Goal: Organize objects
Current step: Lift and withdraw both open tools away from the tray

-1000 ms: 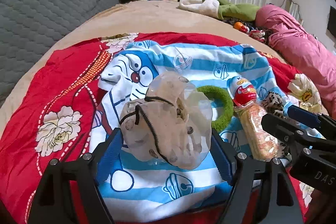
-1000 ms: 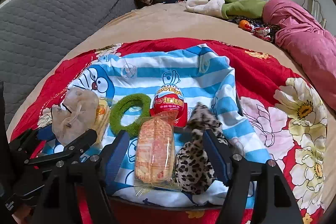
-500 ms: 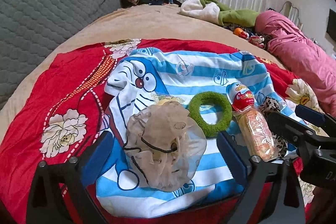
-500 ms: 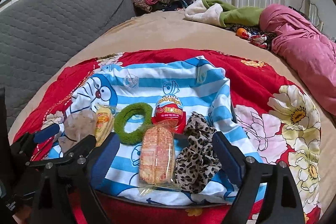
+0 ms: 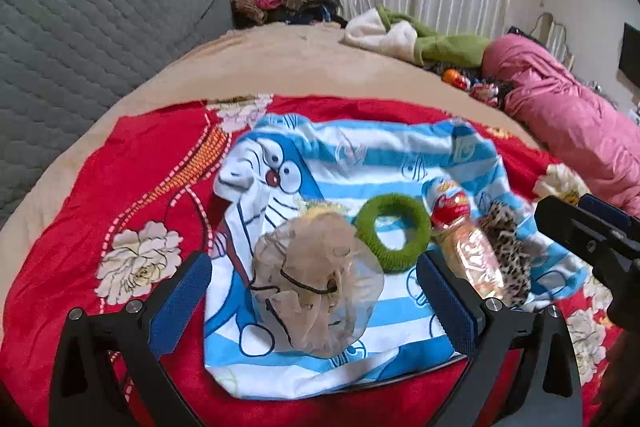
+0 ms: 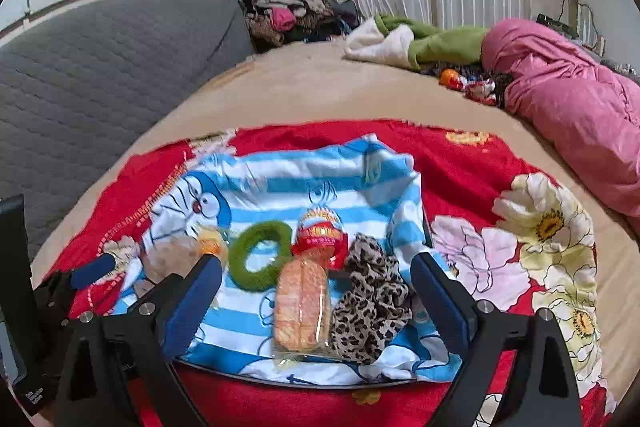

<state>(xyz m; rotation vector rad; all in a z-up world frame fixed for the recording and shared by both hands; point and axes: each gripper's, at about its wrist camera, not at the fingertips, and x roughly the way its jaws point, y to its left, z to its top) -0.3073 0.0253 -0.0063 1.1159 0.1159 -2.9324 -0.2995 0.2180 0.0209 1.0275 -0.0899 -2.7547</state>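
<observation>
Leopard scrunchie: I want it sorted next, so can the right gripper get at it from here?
Probably yes: the leopard scrunchie lies uncovered between the opening right gripper jaws, though the snack packet touches its side.

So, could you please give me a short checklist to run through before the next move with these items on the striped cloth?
1. Left gripper empty: ok, pads clear of the sheer scrunchie.
2. Right gripper empty: ok, jaws opening, clear of the cracker packet and leopard scrunchie.
3. Green scrunchie free to lift: ok, nothing on it.
4. Red egg toy free: not ok, packet's end overlaps it.
5. All items on the striped cloth: ok.
6. Destination visible: cannot tell.
</observation>
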